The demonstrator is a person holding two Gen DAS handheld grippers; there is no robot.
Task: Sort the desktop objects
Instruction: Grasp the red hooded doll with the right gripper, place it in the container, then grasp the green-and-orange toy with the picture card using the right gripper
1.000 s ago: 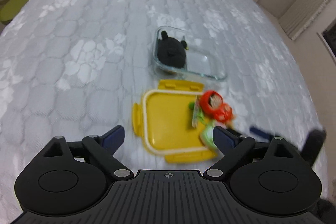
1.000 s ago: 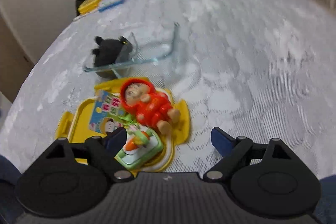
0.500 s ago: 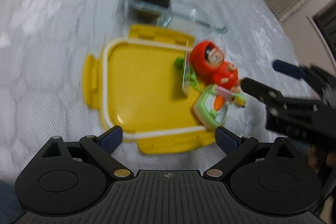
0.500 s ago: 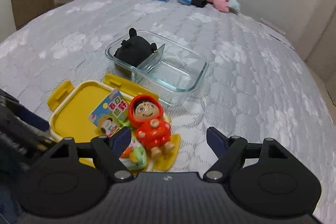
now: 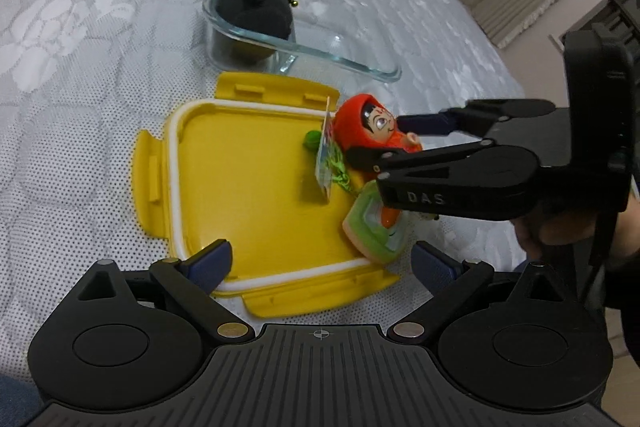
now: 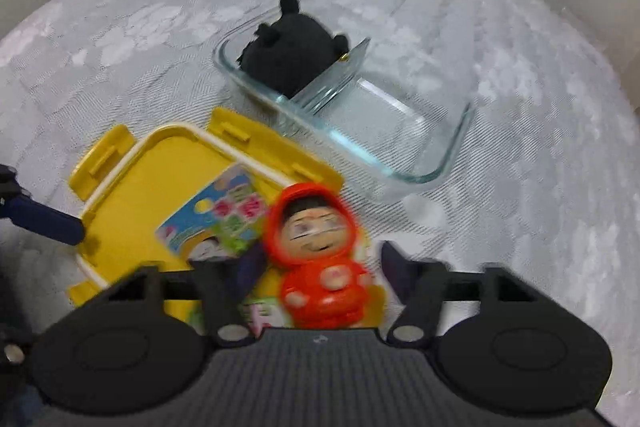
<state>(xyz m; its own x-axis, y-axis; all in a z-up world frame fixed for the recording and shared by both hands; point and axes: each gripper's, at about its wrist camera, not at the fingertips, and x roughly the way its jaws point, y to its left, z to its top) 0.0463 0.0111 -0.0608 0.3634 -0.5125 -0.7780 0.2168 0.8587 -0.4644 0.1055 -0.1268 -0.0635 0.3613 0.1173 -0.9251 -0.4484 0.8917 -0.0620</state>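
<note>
**A:** How's the red-hooded figurine [image 6: 320, 267] expected to handle? Looks like hard moulded plastic.

**B:** That's the read here too: light, stiff, glossy, so probably a bit slippery on the rounded hood. The torso below the head would be judged the better place to be gripped, flatter sides there. A cord and a printed card tag [image 6: 218, 217] are attached, so some dangling should be expected when it's lifted.

**A:** And where is it sat?

**B:** It's lying on its back at the edge of the yellow container lid [image 5: 248, 183], at about 3 o'clock on the lid in the left wrist view, head toward the glass divided container [image 6: 420, 163]. A green toy block [image 5: 374, 227] is tucked just beside it at 5 o'clock.

**A:** Right claw?

**B:** In its own view the right gripper [image 6: 316, 263] is straddling the figurine, a finger at 9 o'clock and one at 3 o'clock of the body. The jaws are closing, with the figurine between them; whether the pads are pressing yet can't be told, the frame's smeared. A small gap seems to be left on the right side.

**A:** Left one?

**B:** The left gripper [image 5: 320, 261] is spread wide with nothing held, hovering over the lid's near edge. The black plush toy [image 5: 252, 7] is already in the glass container's left compartment; the other compartment looks free.
</note>
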